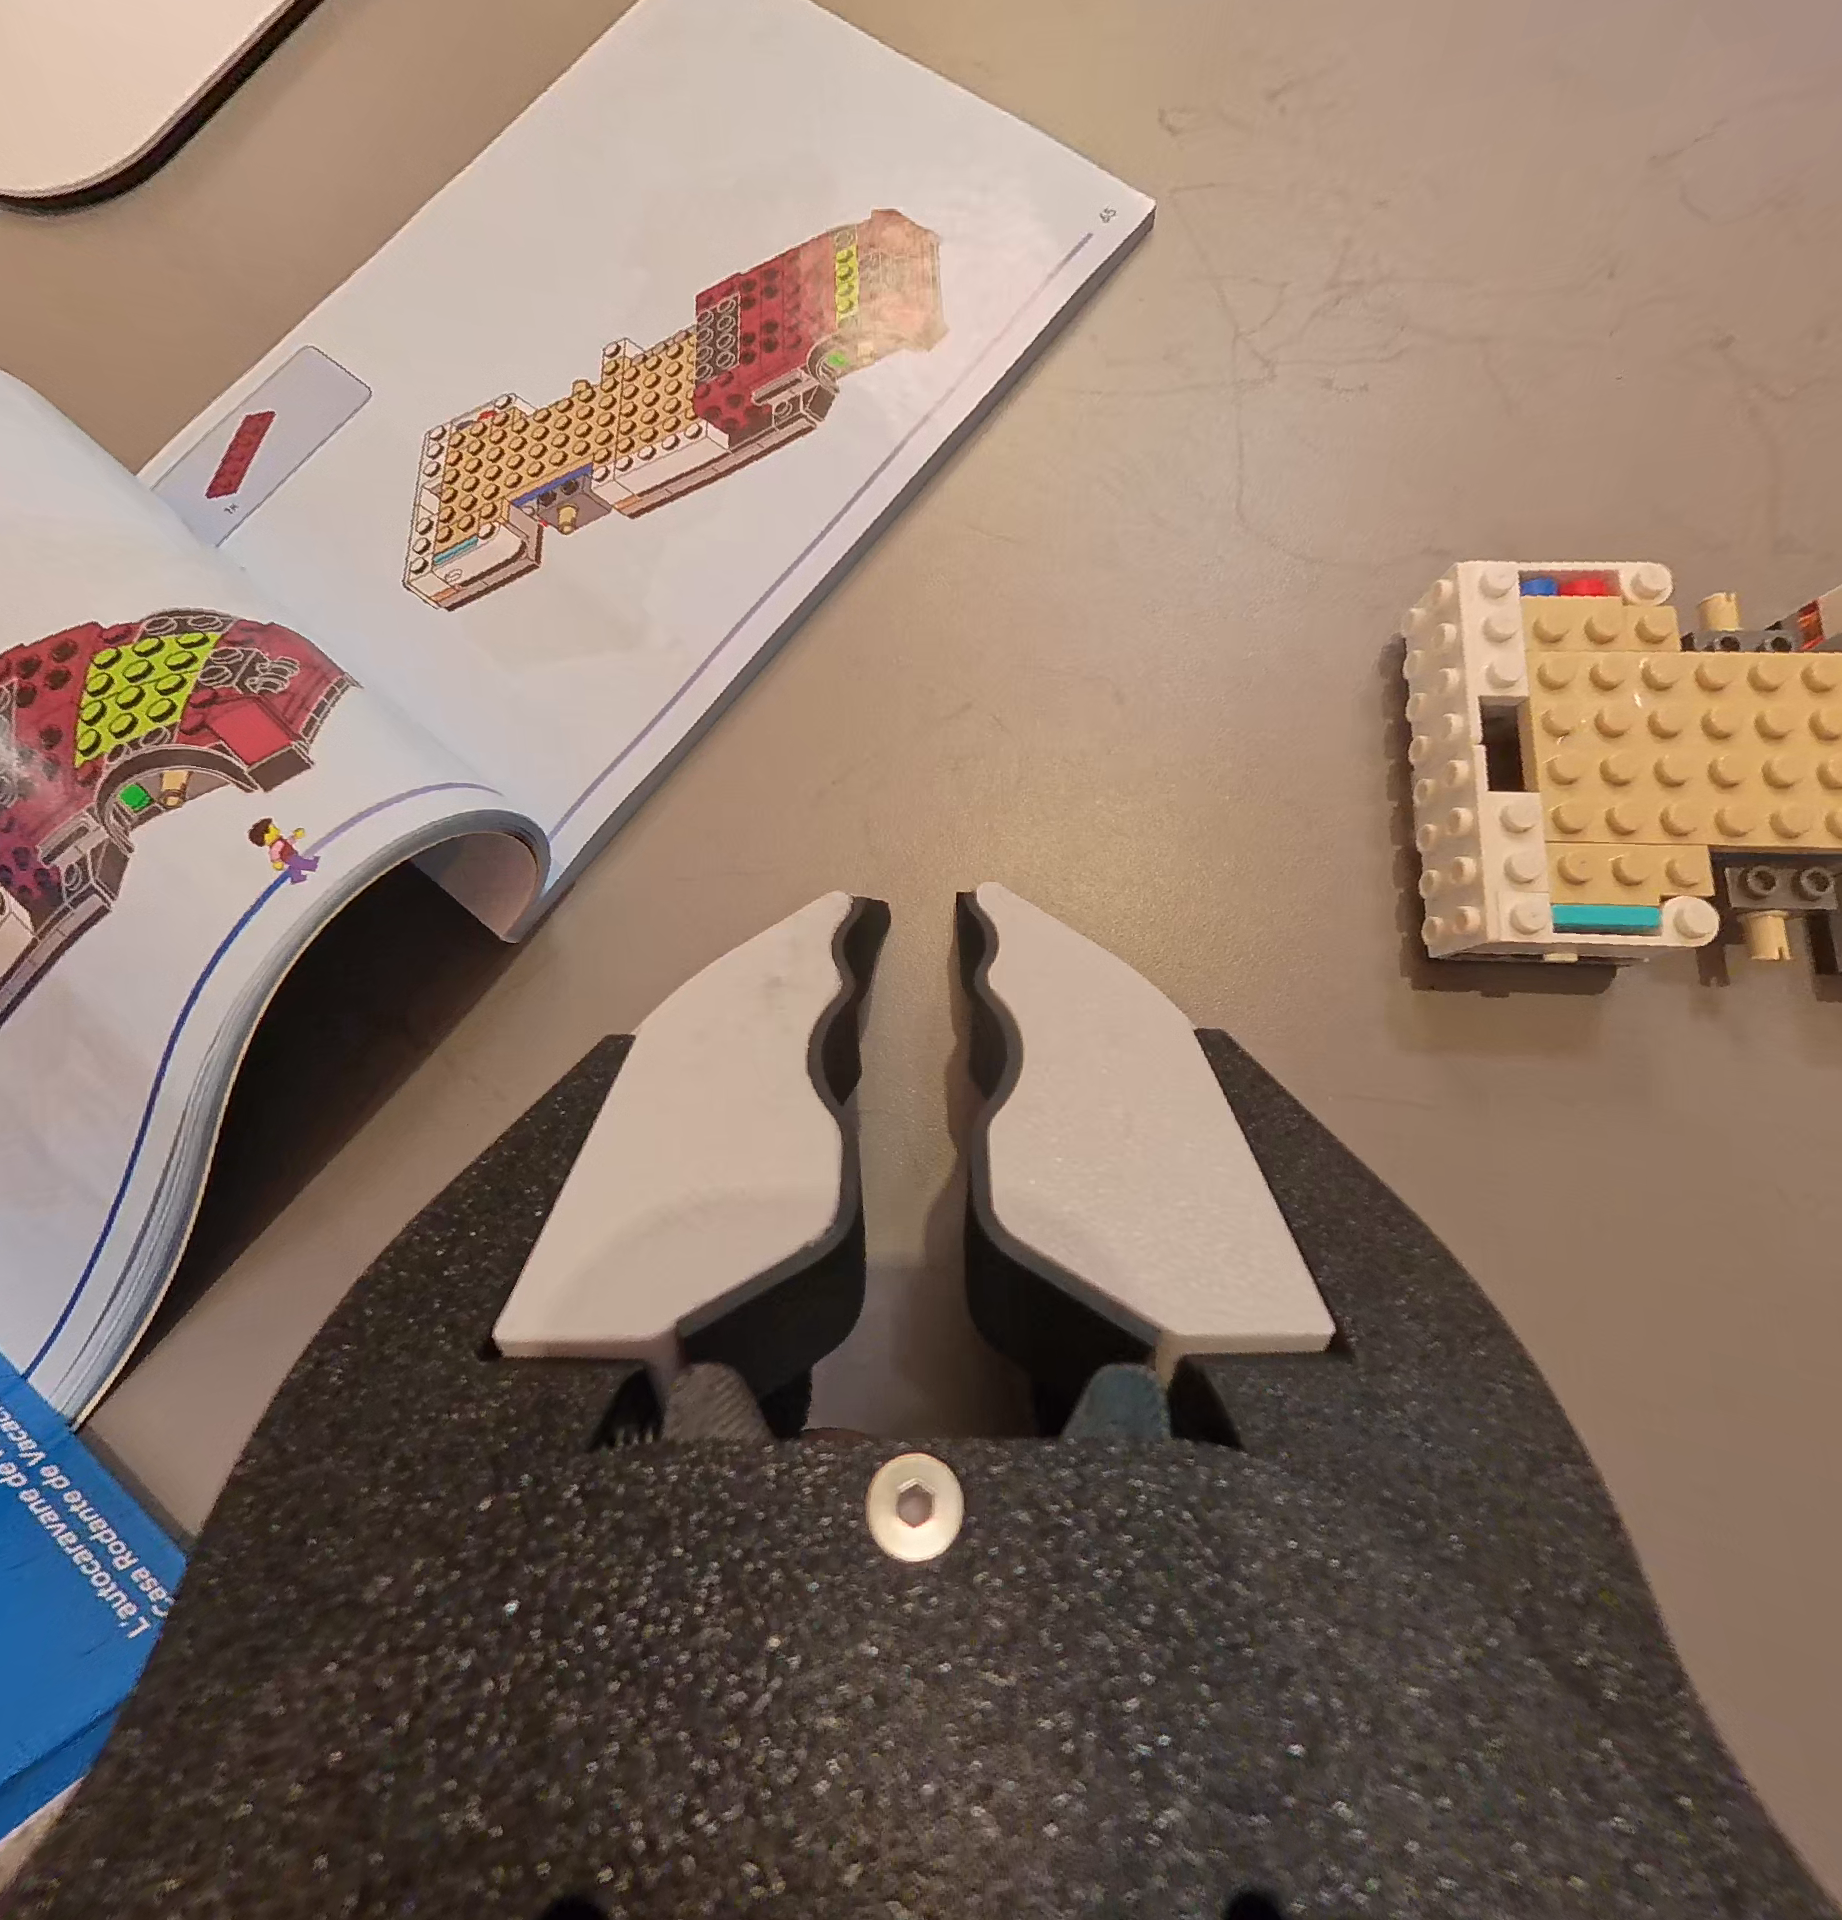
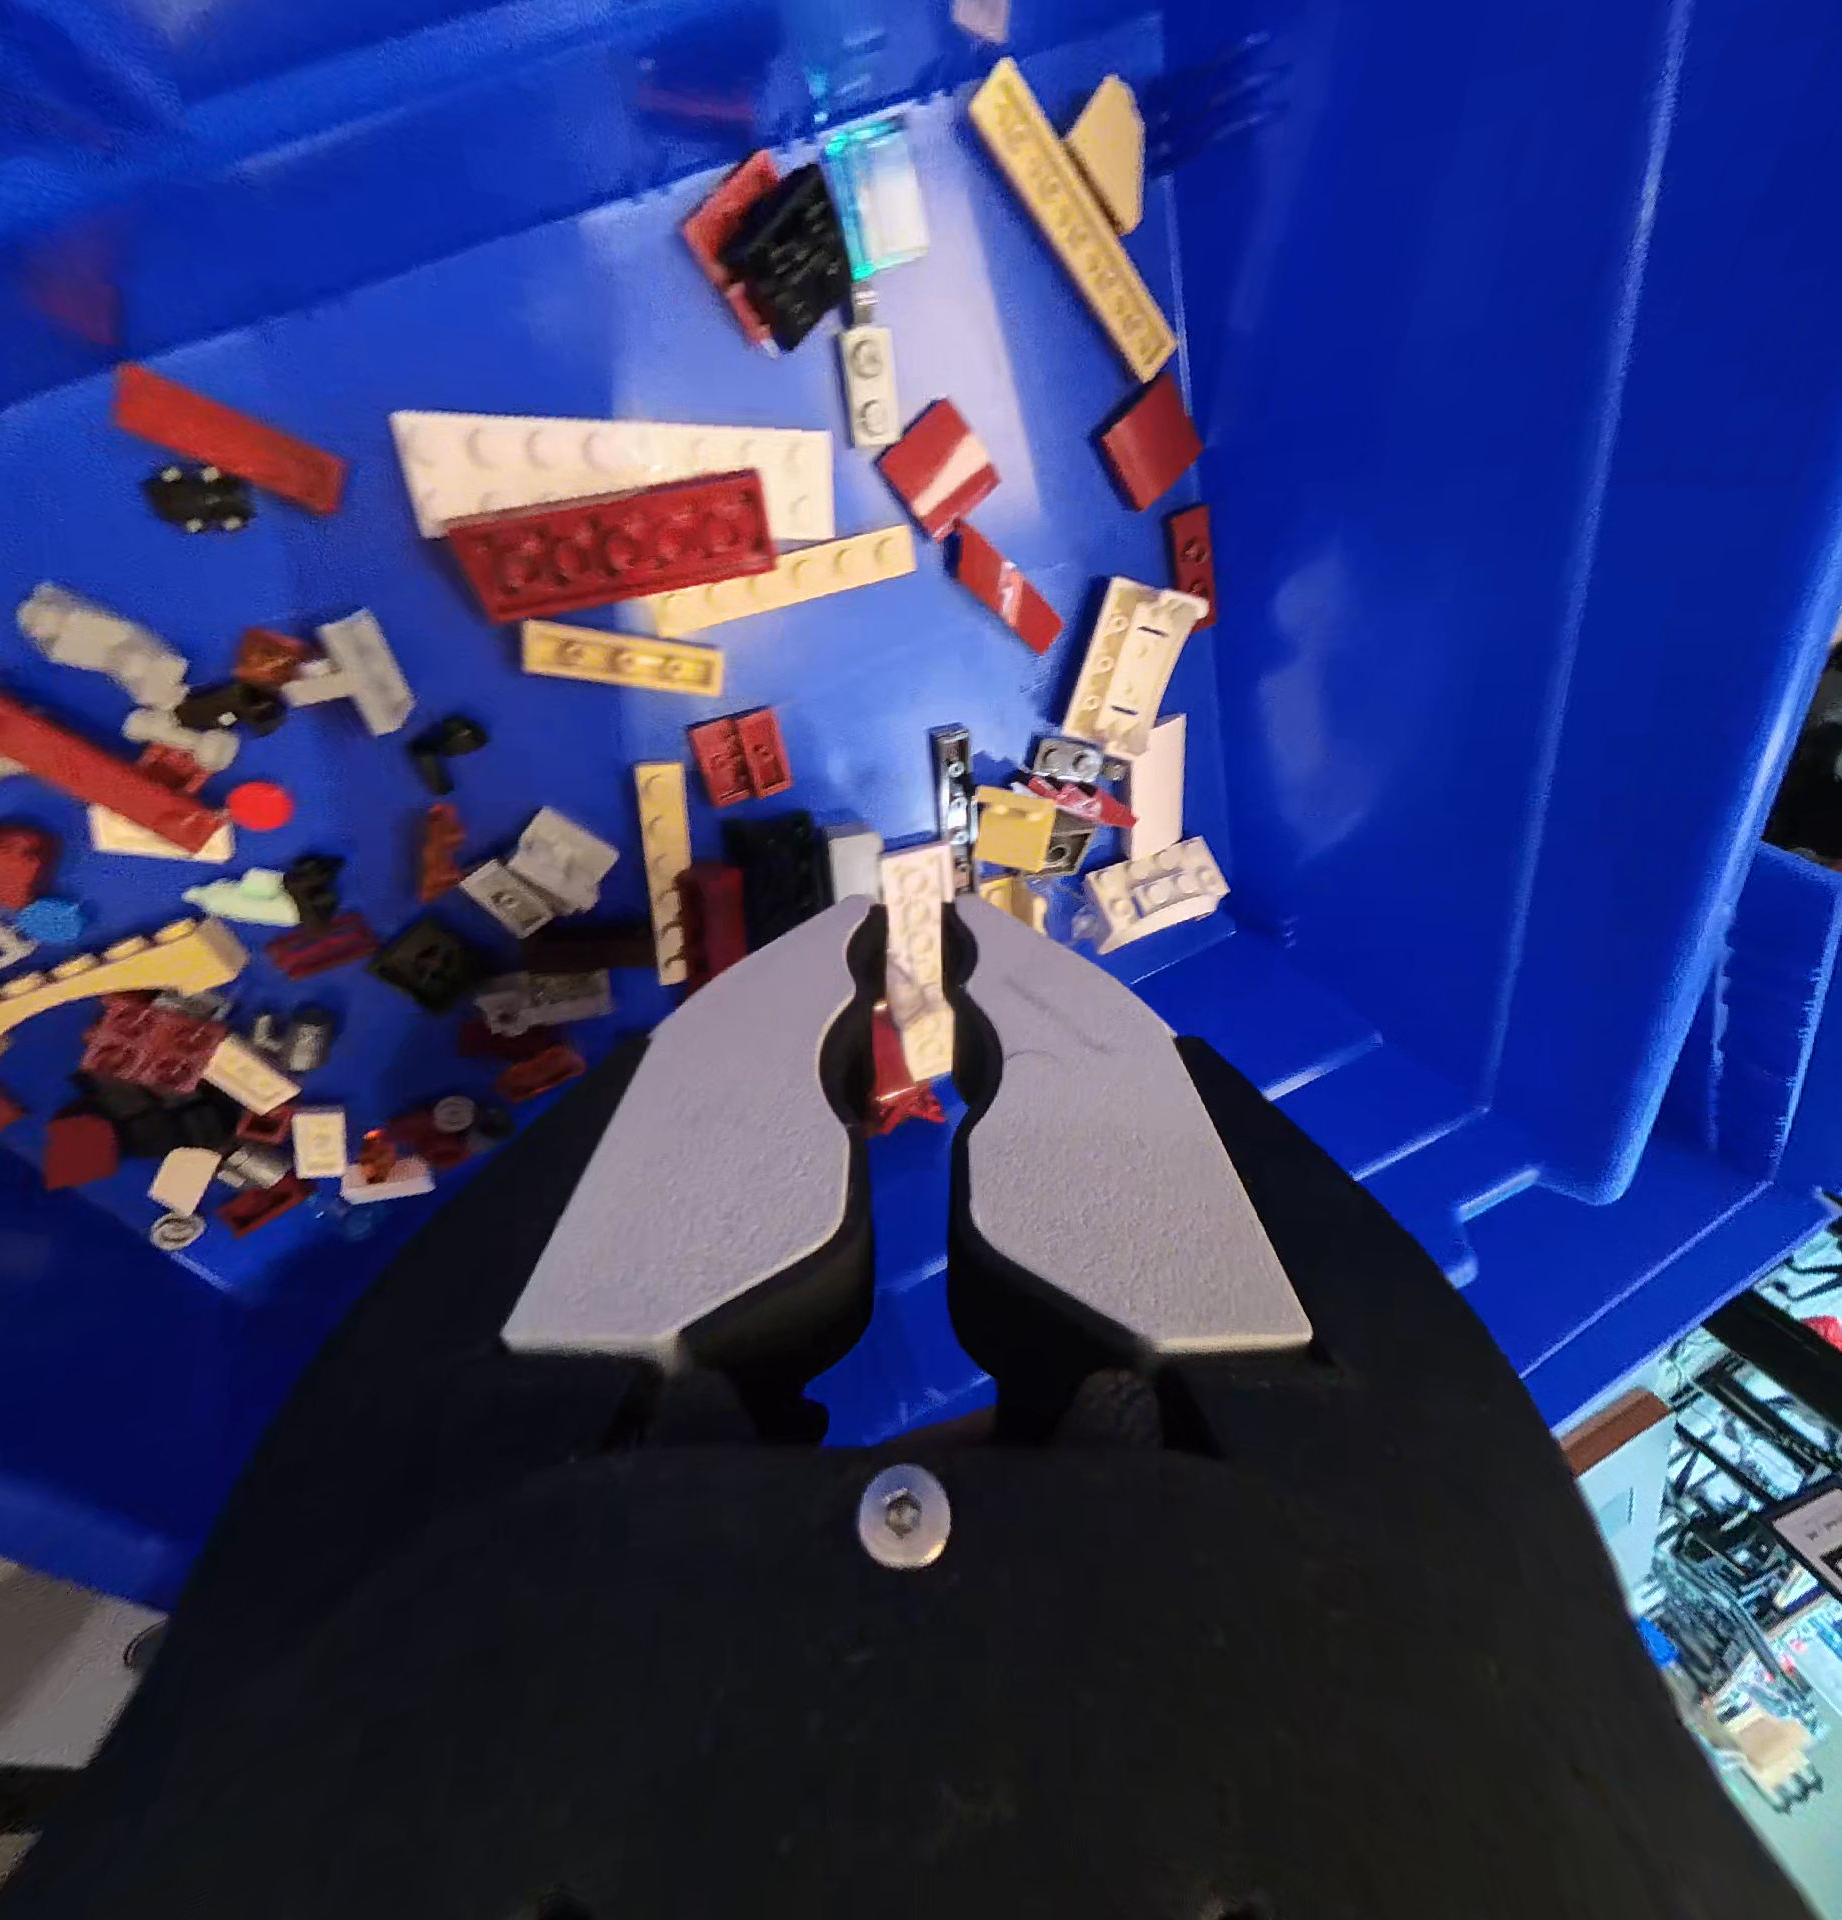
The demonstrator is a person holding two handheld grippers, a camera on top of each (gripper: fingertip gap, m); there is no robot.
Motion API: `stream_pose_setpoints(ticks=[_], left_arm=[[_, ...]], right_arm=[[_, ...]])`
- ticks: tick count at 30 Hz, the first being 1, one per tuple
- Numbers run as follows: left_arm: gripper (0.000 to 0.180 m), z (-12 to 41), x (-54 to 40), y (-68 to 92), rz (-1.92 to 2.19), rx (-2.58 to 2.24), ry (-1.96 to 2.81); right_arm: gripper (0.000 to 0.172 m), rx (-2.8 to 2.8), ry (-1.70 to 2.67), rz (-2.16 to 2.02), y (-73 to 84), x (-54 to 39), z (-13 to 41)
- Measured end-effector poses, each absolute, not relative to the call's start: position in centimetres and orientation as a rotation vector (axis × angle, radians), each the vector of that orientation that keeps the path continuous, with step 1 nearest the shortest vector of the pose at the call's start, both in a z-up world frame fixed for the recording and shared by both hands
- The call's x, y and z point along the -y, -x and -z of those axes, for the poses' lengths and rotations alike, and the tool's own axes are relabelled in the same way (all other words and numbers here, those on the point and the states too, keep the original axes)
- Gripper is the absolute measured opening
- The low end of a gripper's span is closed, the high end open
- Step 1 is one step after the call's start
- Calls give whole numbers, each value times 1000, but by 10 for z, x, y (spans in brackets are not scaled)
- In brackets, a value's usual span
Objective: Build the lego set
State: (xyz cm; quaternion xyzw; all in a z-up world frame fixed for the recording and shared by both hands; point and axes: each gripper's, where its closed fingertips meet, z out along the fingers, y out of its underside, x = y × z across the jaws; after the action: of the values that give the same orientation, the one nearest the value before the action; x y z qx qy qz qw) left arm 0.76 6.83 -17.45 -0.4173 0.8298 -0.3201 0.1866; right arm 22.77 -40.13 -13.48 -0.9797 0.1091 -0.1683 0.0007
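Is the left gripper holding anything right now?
No, the left gripper has its fingers apart with only bare table showing between them, the open booklet off to one side.

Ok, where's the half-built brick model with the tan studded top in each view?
Left wrist view: the half-built brick model sits at the right edge, on the table, right of the left gripper.
Right wrist view: not in it; a blue bin of loose bricks fills the picture.
Shared landmark: none visible; the two views do not overlap.
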Motion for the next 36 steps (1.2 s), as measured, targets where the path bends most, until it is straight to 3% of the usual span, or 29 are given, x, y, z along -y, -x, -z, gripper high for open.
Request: stream_pose_setpoints(ticks=[1, 17, 36], left_arm=[[17, 175, -68, -8, 902, -2337, 1176], [32, 170, -62, -3, 944, -2350, 1096], [35, 160, -62, -2, 1016, -2276, 1106]], right_arm=[[11, -328, 3073, 519, -222, 401, 134], [13, -96, 2971, 410, -161, 401, 126], [13, -17, 2866, 378, -159, 401, 124]])
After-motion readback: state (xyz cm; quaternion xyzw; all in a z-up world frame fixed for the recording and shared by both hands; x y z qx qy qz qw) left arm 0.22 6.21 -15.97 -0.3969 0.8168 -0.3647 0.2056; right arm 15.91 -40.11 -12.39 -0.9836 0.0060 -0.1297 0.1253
